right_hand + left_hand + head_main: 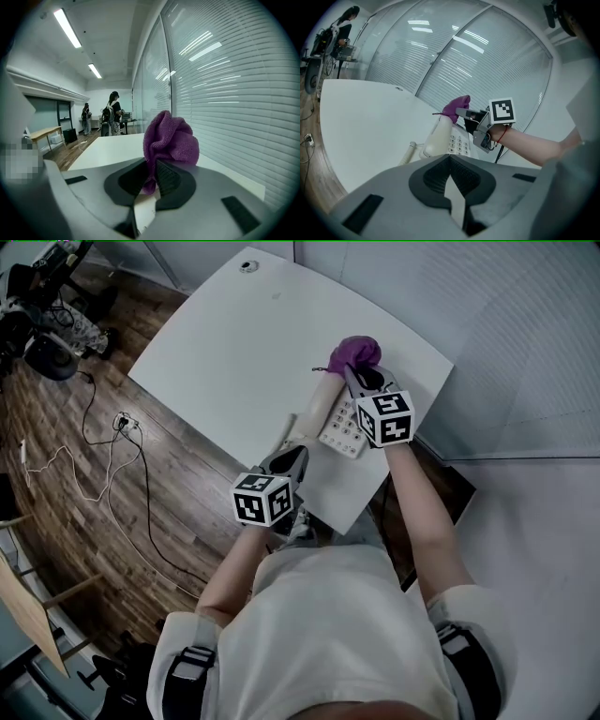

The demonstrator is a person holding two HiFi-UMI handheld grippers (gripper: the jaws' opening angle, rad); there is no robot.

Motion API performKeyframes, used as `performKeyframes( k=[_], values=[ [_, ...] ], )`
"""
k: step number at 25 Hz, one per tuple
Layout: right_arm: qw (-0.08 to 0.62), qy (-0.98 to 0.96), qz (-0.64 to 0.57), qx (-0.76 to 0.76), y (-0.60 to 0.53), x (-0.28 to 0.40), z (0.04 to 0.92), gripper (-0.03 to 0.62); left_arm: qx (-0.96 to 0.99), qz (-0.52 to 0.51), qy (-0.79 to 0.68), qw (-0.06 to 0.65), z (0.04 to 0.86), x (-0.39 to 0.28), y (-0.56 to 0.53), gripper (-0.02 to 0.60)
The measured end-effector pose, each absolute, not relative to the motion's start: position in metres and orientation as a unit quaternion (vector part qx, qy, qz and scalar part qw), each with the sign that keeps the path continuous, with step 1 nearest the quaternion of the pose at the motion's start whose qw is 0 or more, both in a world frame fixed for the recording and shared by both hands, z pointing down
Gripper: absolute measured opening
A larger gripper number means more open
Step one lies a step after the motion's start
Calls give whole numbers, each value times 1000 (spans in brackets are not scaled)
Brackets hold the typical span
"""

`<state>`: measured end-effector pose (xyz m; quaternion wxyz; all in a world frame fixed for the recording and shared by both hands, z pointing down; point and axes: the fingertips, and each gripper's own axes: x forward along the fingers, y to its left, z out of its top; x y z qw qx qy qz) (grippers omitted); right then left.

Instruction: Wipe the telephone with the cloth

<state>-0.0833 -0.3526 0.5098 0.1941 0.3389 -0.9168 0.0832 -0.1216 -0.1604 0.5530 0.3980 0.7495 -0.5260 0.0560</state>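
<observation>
While my right gripper [361,381] clamps the purple cloth [354,353] at the telephone's [330,423] far end, phone near the white table's [234,343] front edge, my left gripper [287,460] closed on nothing, just beside the handset.

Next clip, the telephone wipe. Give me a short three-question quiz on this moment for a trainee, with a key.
1. True or false: the left tongs grip the purple cloth.
2. Where is the cloth relative to the telephone? A) at the far end of its handset B) under its keypad C) on the floor
3. Short answer: what is between the left tongs' jaws?
Key: 1 false, the right tongs grip it. 2 A. 3 nothing; the jaws are together.
</observation>
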Motion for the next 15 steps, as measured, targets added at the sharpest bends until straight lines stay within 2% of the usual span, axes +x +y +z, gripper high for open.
performKeyframes(
  k=[15],
  values=[
    [200,-909,112,347,-321,-90,529,46,743,33,-526,412,554,-120,-145,21]
  ],
)
